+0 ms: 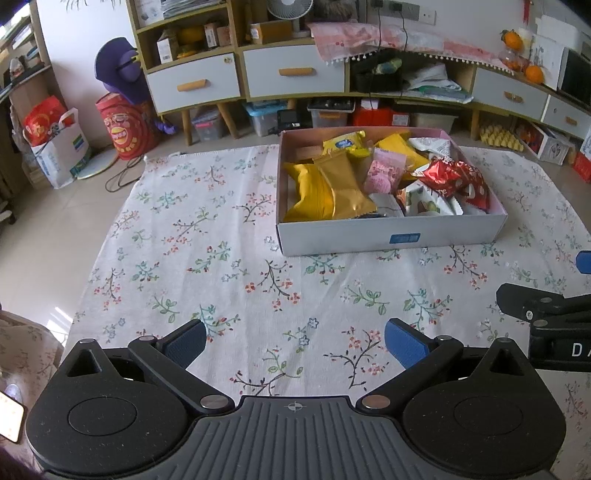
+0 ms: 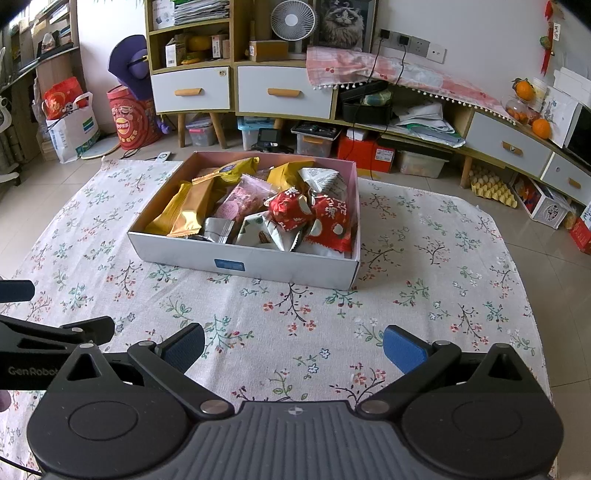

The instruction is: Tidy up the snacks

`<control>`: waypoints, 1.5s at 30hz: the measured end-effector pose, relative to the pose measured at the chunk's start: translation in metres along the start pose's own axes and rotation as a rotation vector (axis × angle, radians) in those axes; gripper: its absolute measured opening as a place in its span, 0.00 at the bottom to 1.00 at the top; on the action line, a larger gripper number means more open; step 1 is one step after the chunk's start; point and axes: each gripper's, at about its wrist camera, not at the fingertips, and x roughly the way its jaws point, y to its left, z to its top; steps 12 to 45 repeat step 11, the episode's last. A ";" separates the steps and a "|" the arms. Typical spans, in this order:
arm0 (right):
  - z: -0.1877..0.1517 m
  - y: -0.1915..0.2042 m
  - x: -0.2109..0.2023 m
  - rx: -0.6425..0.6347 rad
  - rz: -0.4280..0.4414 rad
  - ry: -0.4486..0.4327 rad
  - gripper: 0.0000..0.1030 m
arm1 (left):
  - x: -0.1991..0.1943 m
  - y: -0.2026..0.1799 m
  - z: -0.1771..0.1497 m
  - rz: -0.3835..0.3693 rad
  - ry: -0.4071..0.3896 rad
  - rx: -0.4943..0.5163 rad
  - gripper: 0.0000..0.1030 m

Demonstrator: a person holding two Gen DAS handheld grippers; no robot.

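Both my grippers hang over the floral cloth point(image 1: 207, 236), short of the box point(image 2: 280, 264), and both are empty. My left gripper point(image 1: 295, 341) has its jaws spread wide, blue pads point(image 1: 404, 345) well apart with only cloth between them. My right gripper point(image 2: 293, 345) stands the same way, jaws wide, nothing between. The snacks point(image 1: 369, 177) lie heaped inside the box, none on the cloth around it. From the left wrist the box sits ahead and to the right; its near wall with the blue label point(image 1: 404, 238) faces me squarely and the pink lining shows along the far rim. From the right wrist the box is ahead and to the left, turned so that its right corner points at me. Only the left wrist shows the gold packs point(image 1: 332, 192) full length against the box's left wall. Only the right wrist shows the fan point(image 2: 293, 20) and cat picture point(image 2: 341, 22) whole on the cabinet behind the box; the left wrist cuts them off at the top. Each view catches the other gripper only as a black sliver at its edge, jaws mostly out of frame. Print on the wrappers is too small to read. Low packs under the red ones point(image 2: 314, 212) are mostly hidden.
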 end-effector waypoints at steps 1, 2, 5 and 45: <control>0.000 0.000 0.000 -0.001 0.000 0.001 0.80 | 0.000 0.000 0.000 -0.003 0.003 -0.003 1.00; 0.000 0.000 0.000 -0.002 0.001 0.002 0.80 | 0.000 0.000 0.000 -0.008 0.007 -0.008 1.00; 0.000 0.001 0.001 0.000 0.007 0.002 0.80 | 0.002 -0.001 0.000 -0.012 0.014 -0.011 1.00; 0.000 0.002 0.003 0.006 0.007 0.007 0.80 | 0.001 -0.002 -0.002 -0.008 0.013 0.003 1.00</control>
